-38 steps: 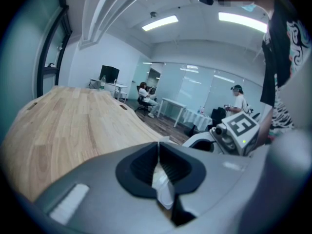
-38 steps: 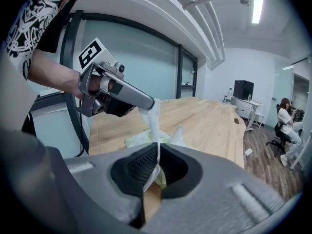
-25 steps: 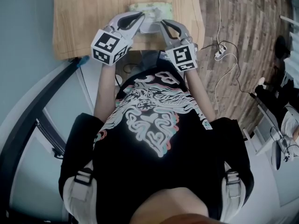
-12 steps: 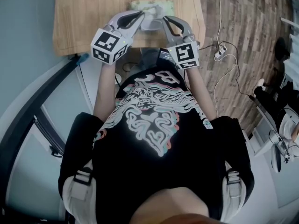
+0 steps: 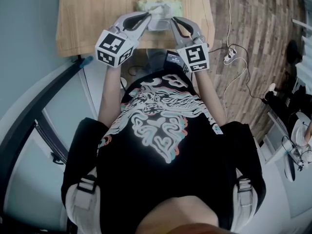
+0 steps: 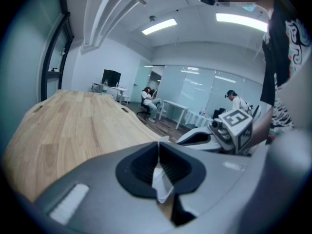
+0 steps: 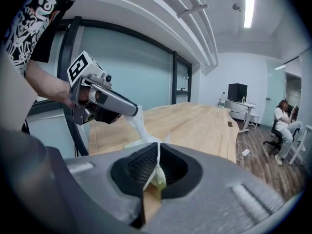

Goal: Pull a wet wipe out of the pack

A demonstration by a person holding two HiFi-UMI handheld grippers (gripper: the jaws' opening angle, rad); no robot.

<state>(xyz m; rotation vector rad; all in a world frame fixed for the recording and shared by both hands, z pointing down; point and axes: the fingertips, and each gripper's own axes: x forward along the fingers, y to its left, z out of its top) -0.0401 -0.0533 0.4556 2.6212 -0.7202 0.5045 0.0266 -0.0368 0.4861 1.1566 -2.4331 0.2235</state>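
The left gripper (image 6: 158,152) had its jaws pressed together on a white wet wipe (image 6: 161,183), a fold of which hung below the pads. In the right gripper view that wipe ran as a taut strip from the left jaws down to the pack (image 7: 156,178). The right gripper (image 7: 157,161) was likewise closed, clamped on a pale green-and-white edge that seemed to be the pack's rim, though the pads hid most of it.

In the head view the pack lay at the top centre of the frame, near the table's (image 5: 87,18) near edge, with both grippers meeting just below it. The table was light wood with a plain grain. To the right ran a plank floor (image 5: 253,28) with a thin cable (image 5: 229,13) trailing over it. The gripper views showed an office with glass partitions (image 6: 204,89), ceiling lights (image 6: 158,26) and people seated far back.

Both forearms (image 5: 111,89) reached up the frame from the torso, close together, with the grippers angled inward so that their tips converged.

Compared with a second earlier, both clamps were unchanged. The right gripper's marker cube (image 5: 193,56) sat slightly higher and further right in the frame, and the table had shifted a little downward.
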